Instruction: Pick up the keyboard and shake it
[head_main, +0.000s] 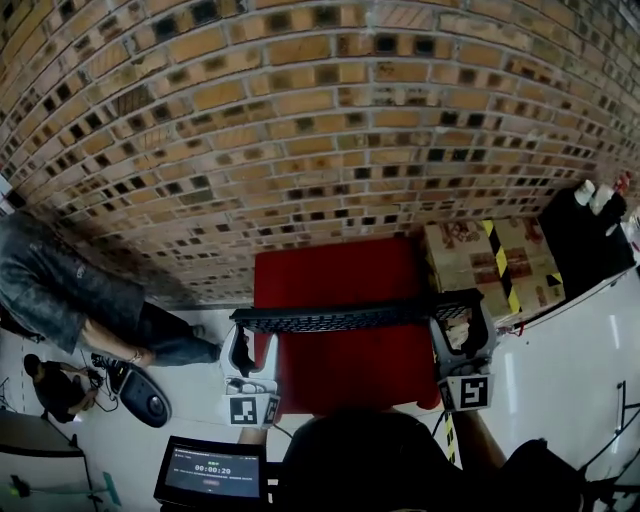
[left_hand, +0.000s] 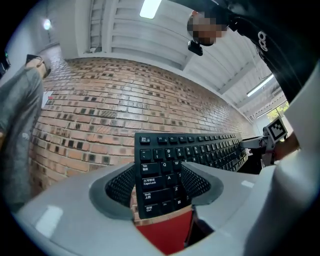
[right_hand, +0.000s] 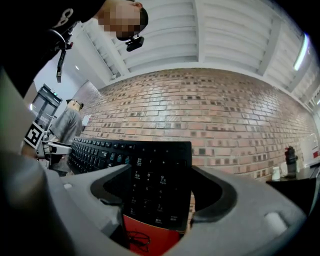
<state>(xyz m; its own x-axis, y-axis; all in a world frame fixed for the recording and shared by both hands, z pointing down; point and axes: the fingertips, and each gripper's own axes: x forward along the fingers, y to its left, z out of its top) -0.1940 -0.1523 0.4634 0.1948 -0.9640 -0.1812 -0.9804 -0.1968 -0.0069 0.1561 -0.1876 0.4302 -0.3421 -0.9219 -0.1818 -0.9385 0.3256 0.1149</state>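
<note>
— While the keyboard hangs on edge between the two grippers, where does it sit in the room?
— Right across the red tabletop, keys turned toward the person, its left end jutting past the table's left side; beyond it the brick wall fills the whole top of the head view.
— And the left gripper?
— Jaws spread wide and clamped on the keyboard's left end; the Tab, Caps Lock and Shift column sits slantwise between the pads, one pad on the key face, the other behind the edge.
— Right gripper?
— Same story at the number-pad end; jaws wide, closed on it; below the keyboard's lower edge the red top shows, with a thin dark cable curled on it.
— Is it touching the table?
— Can't tell; the lower edge and the red top run close together in both gripper views.
— What about the surroundings?
— White floor round the table; a cardboard box with yellow-and-black striped tape stands just right of the red top, against the wall; farther right a black table carries white cups.
— Left side?
— A person in a grey top is near the wall, well apart from the table; a small screen glows at the bottom of the head view, just below the left gripper.
— Overhead?
— White ribbed ceiling; a strip light burns at the right.
</note>
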